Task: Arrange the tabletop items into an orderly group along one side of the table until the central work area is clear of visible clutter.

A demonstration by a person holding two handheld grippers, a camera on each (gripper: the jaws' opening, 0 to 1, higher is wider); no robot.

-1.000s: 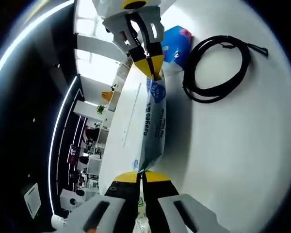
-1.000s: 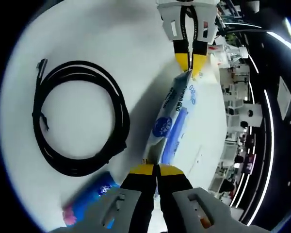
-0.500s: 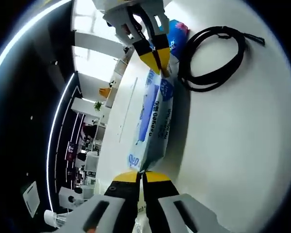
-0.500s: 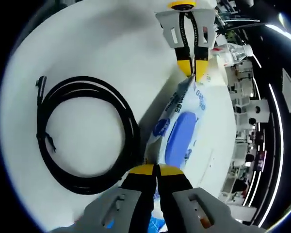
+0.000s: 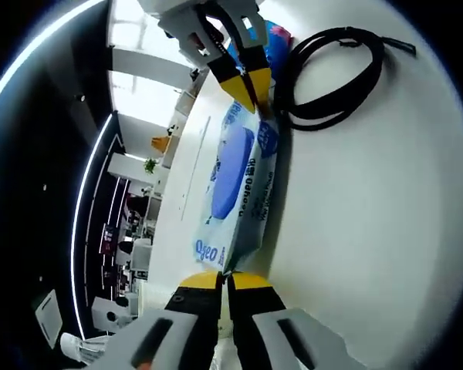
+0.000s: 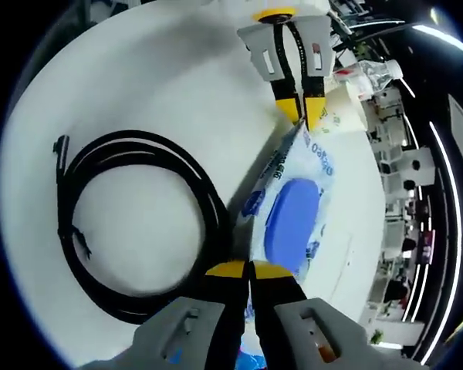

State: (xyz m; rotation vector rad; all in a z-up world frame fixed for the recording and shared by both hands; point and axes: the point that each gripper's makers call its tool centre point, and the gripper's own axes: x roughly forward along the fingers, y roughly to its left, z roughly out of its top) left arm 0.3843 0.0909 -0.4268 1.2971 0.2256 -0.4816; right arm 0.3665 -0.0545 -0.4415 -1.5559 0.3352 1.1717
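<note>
A white and blue wet-wipes pack (image 5: pixel 241 187) (image 6: pixel 291 214) hangs stretched between both grippers over the white table (image 5: pixel 370 231). My left gripper (image 5: pixel 224 275) is shut on its near end seam; in the right gripper view that gripper (image 6: pixel 302 123) comes in from the top. My right gripper (image 6: pixel 248 266) is shut on the opposite seam, and in the left gripper view it (image 5: pixel 251 99) shows at the top. The pack's blue lid (image 6: pixel 293 222) faces up. A coiled black cable (image 5: pixel 328 77) (image 6: pixel 139 223) lies on the table right beside the pack.
A blue packet with a pink spot (image 5: pixel 270 42) lies behind the right gripper, next to the cable. A crumpled clear bag (image 6: pixel 363 77) sits near the table's edge. Beyond the edge is a dim room with light strips (image 5: pixel 85 223).
The pack has rolled so its blue lid now faces up, and it has moved with both grippers closer to the cable coil. Both grippers stay shut on it.
</note>
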